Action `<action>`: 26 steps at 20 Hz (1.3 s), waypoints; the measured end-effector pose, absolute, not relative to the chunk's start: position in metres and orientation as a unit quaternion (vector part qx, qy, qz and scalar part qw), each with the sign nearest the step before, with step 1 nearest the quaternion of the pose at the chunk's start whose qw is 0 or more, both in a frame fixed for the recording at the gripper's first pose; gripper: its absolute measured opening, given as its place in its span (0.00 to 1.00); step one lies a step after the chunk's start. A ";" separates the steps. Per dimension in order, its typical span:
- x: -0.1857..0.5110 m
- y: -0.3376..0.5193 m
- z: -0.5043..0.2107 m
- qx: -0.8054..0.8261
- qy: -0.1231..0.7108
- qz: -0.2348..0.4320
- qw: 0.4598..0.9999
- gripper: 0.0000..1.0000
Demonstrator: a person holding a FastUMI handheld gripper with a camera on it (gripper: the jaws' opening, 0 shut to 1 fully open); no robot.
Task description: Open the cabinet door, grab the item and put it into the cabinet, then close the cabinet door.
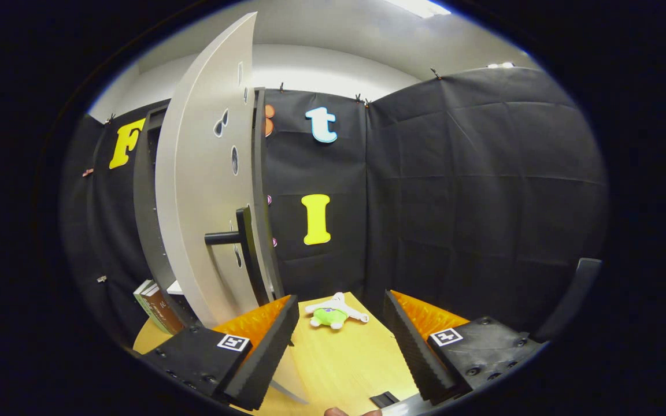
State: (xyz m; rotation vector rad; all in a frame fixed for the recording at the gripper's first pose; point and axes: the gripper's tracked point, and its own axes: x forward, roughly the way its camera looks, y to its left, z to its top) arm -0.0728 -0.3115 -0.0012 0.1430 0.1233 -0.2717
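Note:
The cabinet (147, 190) stands to the left on the wooden table (339, 358). Its pale grey door (206, 196) is swung open toward me, edge-on, with a dark bar handle (235, 237) sticking out from it. A small plush toy (333, 314), white with a green body, lies on the table beyond my fingers and a little left of the middle of the gap. My gripper (339, 341) is open, with nothing between its fingers. The left finger (263, 352) sits close beside the lower edge of the open door.
Books (156, 309) stand at the cabinet's base, left of the door. Black cloth walls close the booth behind and to the right. A dark curved object (570, 300) rises at the far right. A fingertip (339, 412) shows at the very bottom, beside a small black clip (384, 398).

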 end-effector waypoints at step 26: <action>-0.011 -0.069 0.007 0.085 0.045 0.015 0.995 0.98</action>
